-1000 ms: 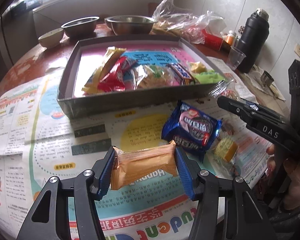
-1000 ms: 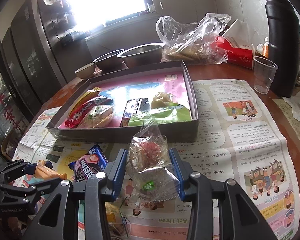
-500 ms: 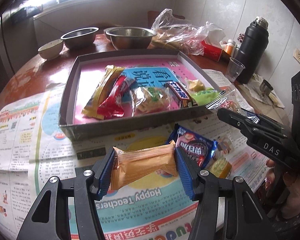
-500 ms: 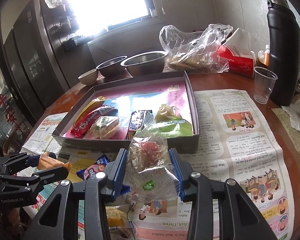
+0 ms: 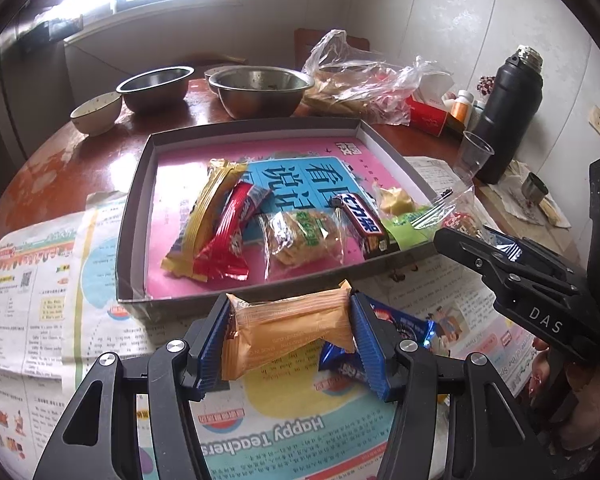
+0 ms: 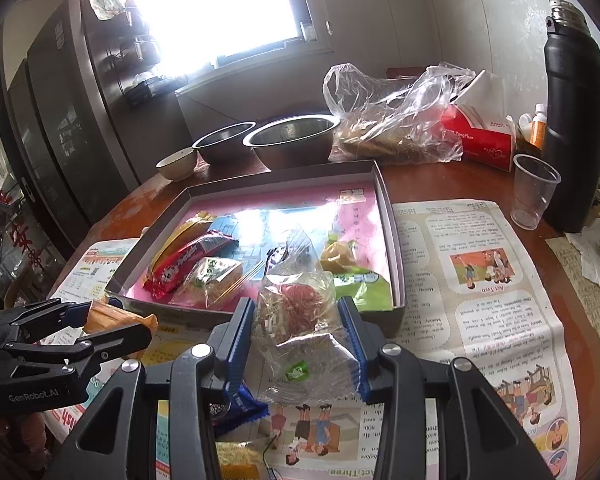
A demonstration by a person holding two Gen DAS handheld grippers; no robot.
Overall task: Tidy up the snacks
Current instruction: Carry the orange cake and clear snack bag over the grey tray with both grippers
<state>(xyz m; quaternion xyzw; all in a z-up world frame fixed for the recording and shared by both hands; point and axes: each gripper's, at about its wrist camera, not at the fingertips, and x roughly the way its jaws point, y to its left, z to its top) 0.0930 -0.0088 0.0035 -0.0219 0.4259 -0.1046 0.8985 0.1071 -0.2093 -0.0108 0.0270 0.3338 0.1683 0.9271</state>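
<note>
We clamp left tongs (image 5: pixel 290 334) on the orange pack (image 5: pixel 288 326), right tongs (image 6: pixel 298 336) on what seems a candy bag (image 6: pixel 304 320), both near the tray (image 5: pixel 236 302), ready for dropping in

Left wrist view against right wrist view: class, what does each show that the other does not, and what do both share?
Only the left wrist view shows the black chocolate bar's label and a wall socket. Only the right wrist view shows the fridge and the green sticker on the clear bag. Both show the tray, the orange packet, the steel bowls and the black flask.
</note>
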